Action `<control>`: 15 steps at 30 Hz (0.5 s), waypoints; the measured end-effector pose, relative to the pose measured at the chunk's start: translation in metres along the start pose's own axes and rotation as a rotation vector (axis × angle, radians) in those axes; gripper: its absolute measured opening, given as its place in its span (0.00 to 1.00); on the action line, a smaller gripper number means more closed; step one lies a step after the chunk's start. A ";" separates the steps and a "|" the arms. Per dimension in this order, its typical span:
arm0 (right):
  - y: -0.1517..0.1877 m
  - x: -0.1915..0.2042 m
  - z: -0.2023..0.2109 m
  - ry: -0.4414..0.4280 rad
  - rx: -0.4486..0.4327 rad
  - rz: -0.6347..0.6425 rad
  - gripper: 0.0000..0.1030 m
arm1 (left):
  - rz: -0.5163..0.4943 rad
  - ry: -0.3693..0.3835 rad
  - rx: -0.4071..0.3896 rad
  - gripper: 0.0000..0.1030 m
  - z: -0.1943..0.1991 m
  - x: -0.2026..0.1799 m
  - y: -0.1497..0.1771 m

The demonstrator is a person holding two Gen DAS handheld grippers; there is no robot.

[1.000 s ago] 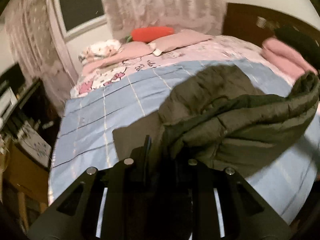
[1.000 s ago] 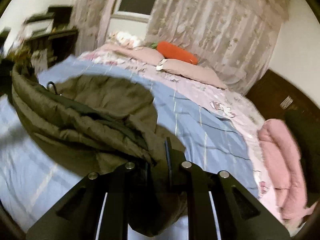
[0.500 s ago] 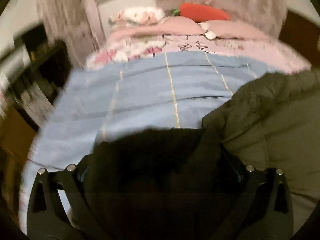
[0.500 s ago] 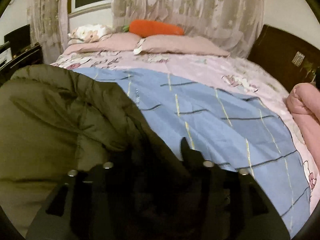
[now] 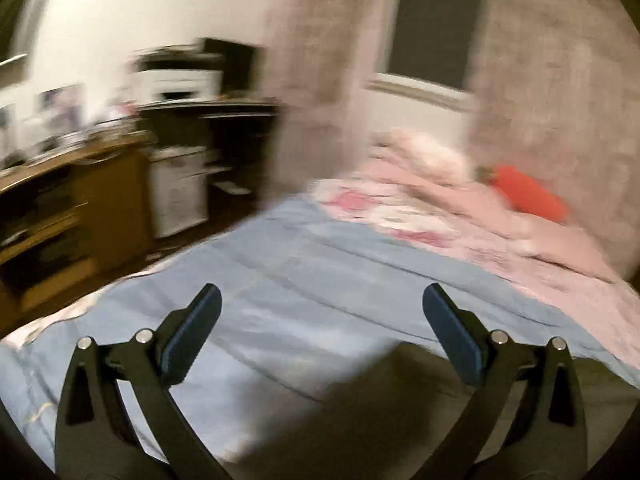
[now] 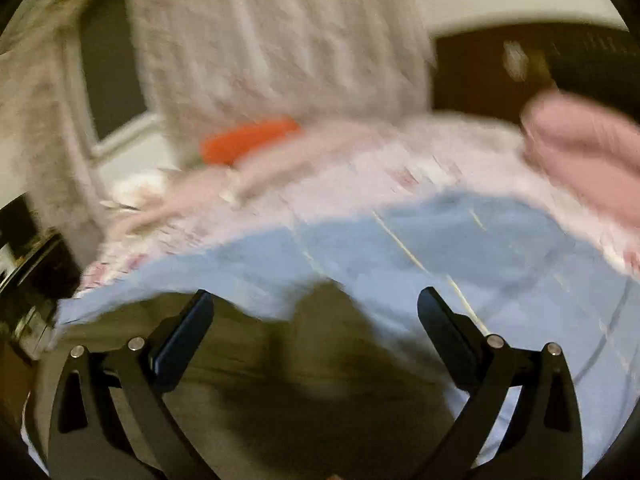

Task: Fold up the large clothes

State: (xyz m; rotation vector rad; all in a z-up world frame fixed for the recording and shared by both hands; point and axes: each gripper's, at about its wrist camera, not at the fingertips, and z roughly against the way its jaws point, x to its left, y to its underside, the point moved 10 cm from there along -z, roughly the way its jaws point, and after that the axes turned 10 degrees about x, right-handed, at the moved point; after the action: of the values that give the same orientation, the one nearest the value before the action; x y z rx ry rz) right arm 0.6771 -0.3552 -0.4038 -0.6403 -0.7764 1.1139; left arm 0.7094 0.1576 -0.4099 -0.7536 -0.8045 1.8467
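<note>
An olive-green padded jacket (image 6: 280, 360) lies on the blue bedcover (image 6: 460, 248); in the left wrist view only its edge (image 5: 400, 392) shows at the bottom. My left gripper (image 5: 320, 320) is open and empty above the blue bedcover (image 5: 300, 272), with the jacket low between and right of its fingers. My right gripper (image 6: 316, 320) is open and empty above the jacket. Both views are blurred by motion.
Pink pillows and bedding (image 5: 460, 208) and an orange bolster (image 5: 528, 194) lie at the head of the bed. A wooden desk with shelves (image 5: 72, 200) stands left of the bed. A pink folded blanket (image 6: 580, 148) lies at the right, by a dark headboard (image 6: 500, 72).
Both grippers have let go of the jacket and opened wide. The jacket now lies on the bed. Both cameras have lifted and swung, the left one toward the desk.
</note>
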 end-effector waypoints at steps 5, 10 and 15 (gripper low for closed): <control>0.038 0.090 -0.037 -0.065 0.155 0.176 0.99 | -0.406 0.130 0.172 0.98 -0.015 -0.123 0.084; 0.078 0.041 -0.095 0.086 0.236 0.185 0.99 | -0.439 0.137 0.183 0.98 -0.038 -0.142 0.129; 0.088 0.009 -0.105 0.074 0.248 0.169 0.99 | -0.436 0.174 0.231 0.98 -0.053 -0.135 0.129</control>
State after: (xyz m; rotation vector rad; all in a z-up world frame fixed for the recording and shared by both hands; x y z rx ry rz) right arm 0.7172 -0.3261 -0.5322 -0.5403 -0.5163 1.3093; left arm 0.7329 0.0010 -0.5226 -0.5324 -0.5760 1.4297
